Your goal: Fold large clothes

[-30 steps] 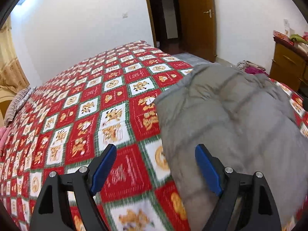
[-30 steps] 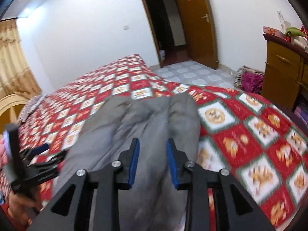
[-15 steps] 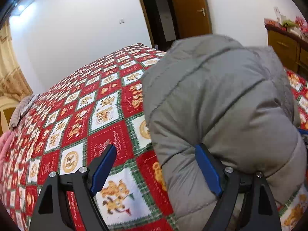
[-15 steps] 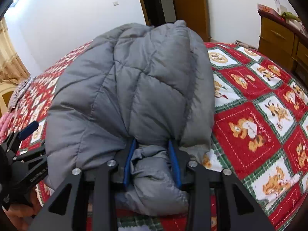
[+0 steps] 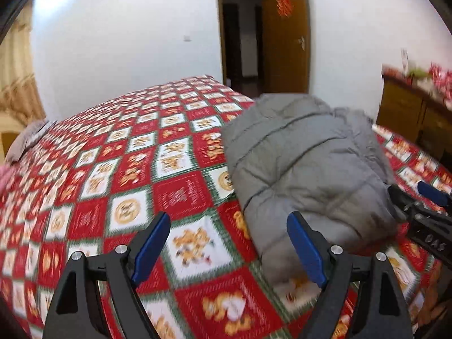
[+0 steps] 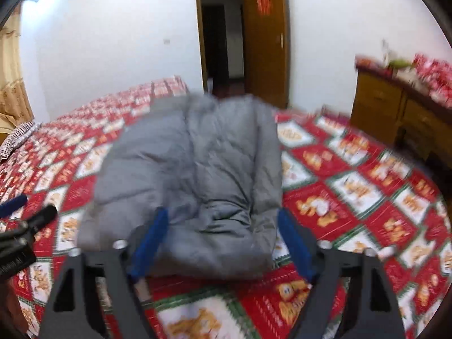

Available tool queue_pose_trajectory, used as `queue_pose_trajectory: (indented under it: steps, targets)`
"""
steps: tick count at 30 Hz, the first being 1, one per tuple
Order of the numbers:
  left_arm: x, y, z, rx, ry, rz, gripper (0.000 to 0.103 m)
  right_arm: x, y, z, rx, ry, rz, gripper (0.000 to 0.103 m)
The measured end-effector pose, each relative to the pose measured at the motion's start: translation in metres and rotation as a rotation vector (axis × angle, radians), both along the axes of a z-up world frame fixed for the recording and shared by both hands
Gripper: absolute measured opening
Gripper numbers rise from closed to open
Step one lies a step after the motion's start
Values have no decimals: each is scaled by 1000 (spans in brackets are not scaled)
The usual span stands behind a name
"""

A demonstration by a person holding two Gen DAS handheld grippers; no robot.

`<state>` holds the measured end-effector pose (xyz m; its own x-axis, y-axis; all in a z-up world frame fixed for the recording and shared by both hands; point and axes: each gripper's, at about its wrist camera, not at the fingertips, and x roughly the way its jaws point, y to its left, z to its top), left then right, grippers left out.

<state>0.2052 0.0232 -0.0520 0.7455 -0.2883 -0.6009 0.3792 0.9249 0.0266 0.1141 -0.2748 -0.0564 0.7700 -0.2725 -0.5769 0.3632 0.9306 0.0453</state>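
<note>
Having let go of the grey padded jacket [image 6: 195,175], the right hand-held gripper [image 6: 223,243] now hangs spread and empty, like the left hand-held gripper [image 5: 228,248]; the jacket lies doubled over on the bed [image 5: 118,169], suggesting this fold is done.

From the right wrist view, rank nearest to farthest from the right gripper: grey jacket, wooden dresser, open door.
1. Grey jacket, just ahead of the right gripper.
2. Wooden dresser, far right.
3. Open door, back wall.

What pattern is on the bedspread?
Red, white and green checks with cartoon figures on the bedspread; sharpest in the left wrist view.
</note>
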Motion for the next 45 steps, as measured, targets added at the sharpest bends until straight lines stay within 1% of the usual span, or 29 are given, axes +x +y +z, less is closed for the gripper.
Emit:
queue_pose_trajectory:
  steps: [2, 5, 9, 12, 13, 14, 15, 19, 22, 25, 28, 30, 35, 39, 40, 45]
  targets:
    - [-14, 7, 1, -40, 7, -3, 86, -18, 13, 18, -35, -50, 8, 91]
    - [-32, 12, 7, -69, 3, -15, 86, -31, 23, 33, -55, -93, 34, 95]
    - [-58, 13, 24, -94, -54, -28, 86, -50, 39, 44, -72, -133, 76, 99]
    - [-75, 17, 39, -101, -86, -21, 90, -64, 46, 51, -91, -162, 98, 100]
    - [-79, 18, 43, -98, -93, -12, 93, -69, 46, 54, -88, -176, 100, 101]
    - [-83, 19, 48, -99, -103, -7, 94, -75, 45, 58, -83, -196, 101, 101]
    - [-88, 21, 53, -106, -115, -7, 94, -79, 44, 61, -78, -211, 101, 103]
    - [-104, 24, 68, -130, -170, -19, 95, -97, 44, 77, -59, -263, 114, 103]
    - [-108, 21, 74, -123, -170, -12, 96, -111, 45, 86, -69, -305, 111, 103]
    - [-111, 18, 77, -127, -149, -10, 96, -124, 45, 93, -98, -344, 85, 103]
    - [-114, 18, 80, -128, -134, -6, 96, -131, 45, 103, -110, -367, 62, 103]
    - [-118, 20, 83, -135, -141, -3, 96, -135, 45, 106, -109, -387, 56, 103]
    - [-124, 25, 93, -127, -140, 34, 96, -138, 51, 106, -144, -396, 18, 103]
    - [-133, 30, 100, -124, -208, 43, 96, -143, 53, 106, -140, -426, -8, 103]
    - [-133, 30, 101, -122, -213, 45, 96, -144, 53, 106, -138, -432, -7, 103]
    - [-129, 25, 99, -98, -186, 55, 96, -146, 50, 106, -125, -426, -18, 103]
